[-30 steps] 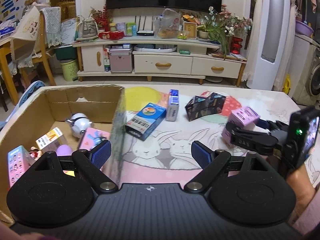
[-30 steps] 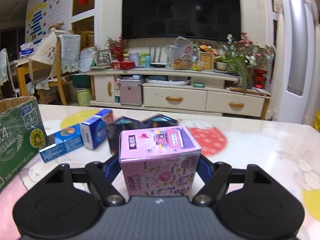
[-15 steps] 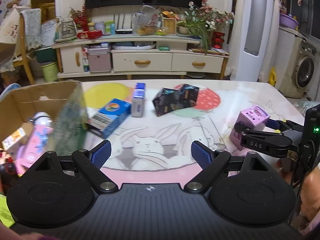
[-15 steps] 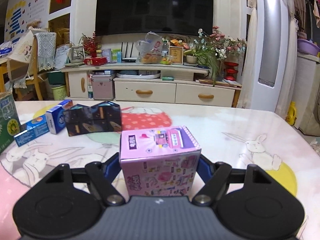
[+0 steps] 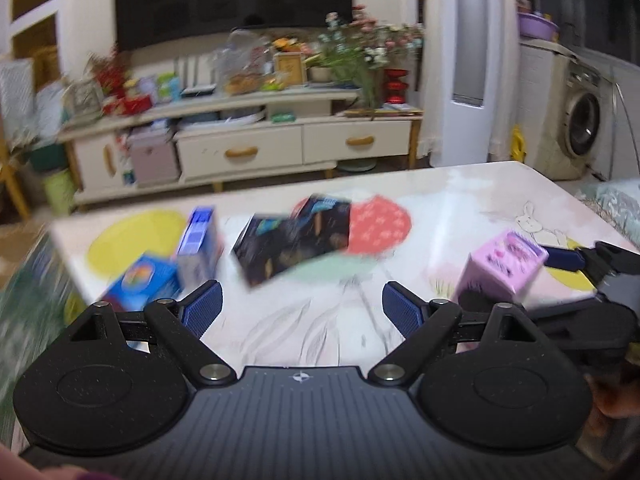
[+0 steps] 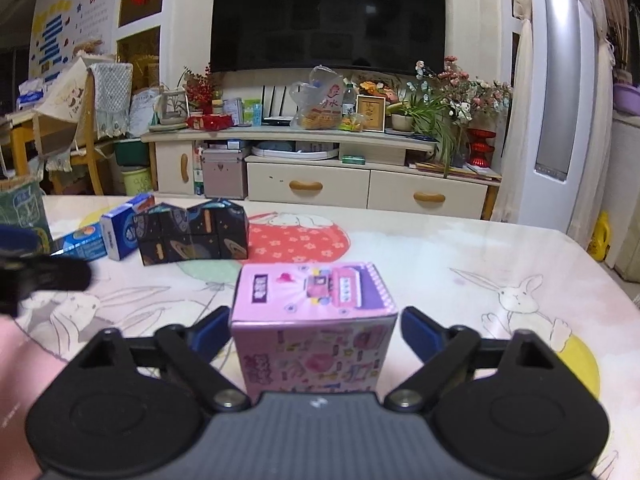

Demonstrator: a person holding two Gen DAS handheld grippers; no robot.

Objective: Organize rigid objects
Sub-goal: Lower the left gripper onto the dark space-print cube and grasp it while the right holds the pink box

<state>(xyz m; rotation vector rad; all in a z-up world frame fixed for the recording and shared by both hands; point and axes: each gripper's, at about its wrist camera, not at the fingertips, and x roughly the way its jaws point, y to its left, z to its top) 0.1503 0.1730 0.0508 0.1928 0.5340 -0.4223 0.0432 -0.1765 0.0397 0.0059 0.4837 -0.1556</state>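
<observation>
The right gripper (image 6: pixel 314 332) has just been opening; the pink carton (image 6: pixel 314 336) stands released between its pads on the table (image 6: pixel 460 252). The left gripper (image 5: pixel 302 304) is empty, jaws spread. Next: withdraw without toppling it.

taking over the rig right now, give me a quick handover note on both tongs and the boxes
Right tongs: open, jaws have just been opening; the pink box stands on the table between them, pads clear of its sides.
Left tongs: open, empty, over the table.
On the table: black cube toy and two blue boxes, beside it.
Carton: at the left edge, contents not visible.
Done: pink box set down.
Left: probably the table items into the carton.
</observation>
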